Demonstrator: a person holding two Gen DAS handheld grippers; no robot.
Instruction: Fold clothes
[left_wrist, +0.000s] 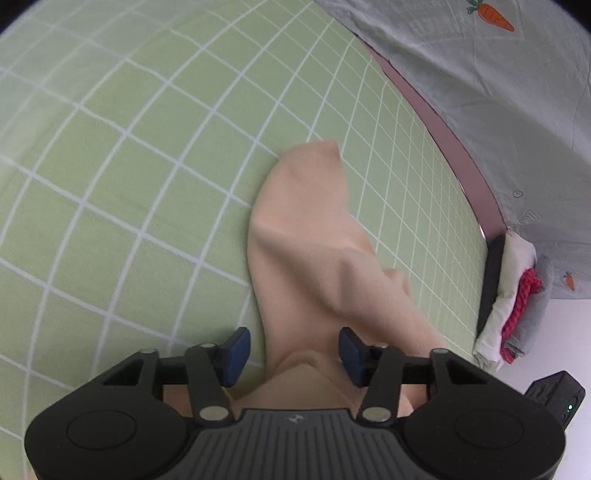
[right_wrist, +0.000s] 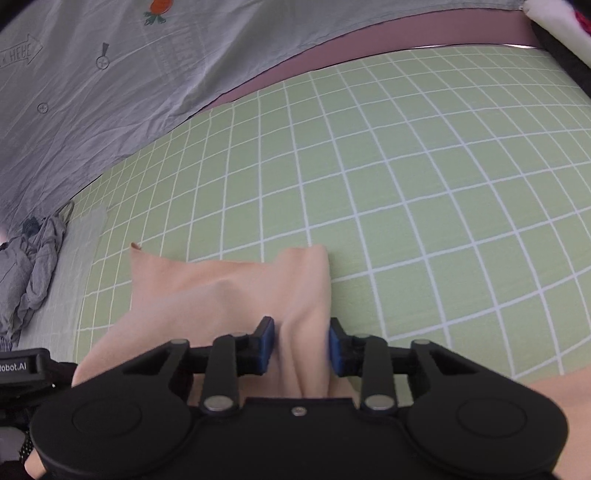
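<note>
So there's a peach-coloured garment (left_wrist: 314, 236) lying on a green sheet with a white grid (left_wrist: 129, 184), and both claws are in on it. I honestly can't tell what kind of garment it is, just soft, plain fabric with a few ridges pushed up in it.

The left claw (left_wrist: 293, 356) is spread fairly wide, blue pads (left_wrist: 236, 354) on either side of a strip of the cloth, and neither pad looks like it's pressing on it. The fabric runs from under that claw away toward the far side and ends in a rounded corner.

The right claw (right_wrist: 301, 347) is closed down a lot more, with a raised fold of the same garment (right_wrist: 229, 291) sitting between its pads (right_wrist: 266, 345). It looks pinched but there's a bit of slack, so it's a loose grip at best.

Beyond the green sheet is a grey wrinkled sheet with carrot prints (right_wrist: 110, 74). In the left view there's a small stack of folded clothes (left_wrist: 517, 306) at the right edge, white, red and grey. In the right view there's a crumpled grey garment (right_wrist: 33, 266) off to the left.
</note>
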